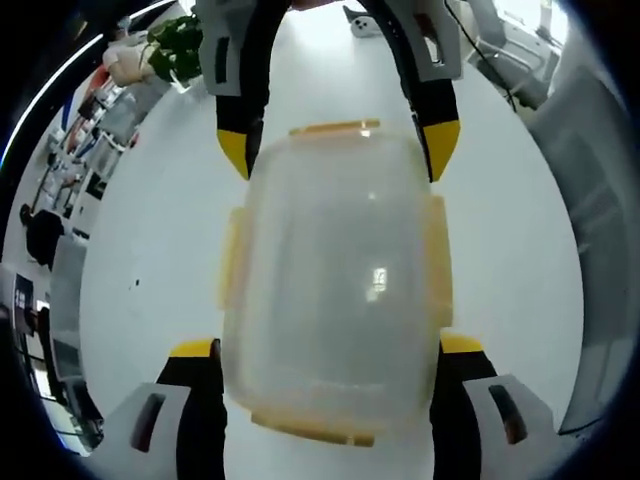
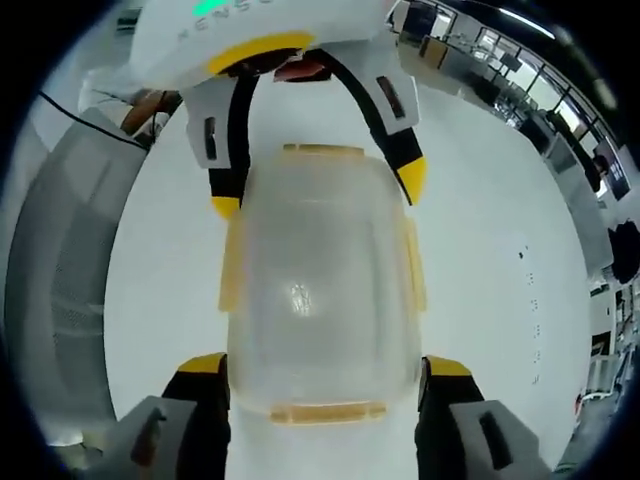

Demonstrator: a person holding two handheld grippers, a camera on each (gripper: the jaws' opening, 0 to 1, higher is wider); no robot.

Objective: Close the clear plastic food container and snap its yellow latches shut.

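The white table (image 1: 150,260) carries the clear container (image 1: 335,290), lid on. The left tongs (image 1: 330,350) and right tongs (image 2: 322,372) straddle its opposite ends, spread wide, jaw tips flanking it; actual contact cannot be determined. Yellow latches (image 1: 437,262) line its four sides.
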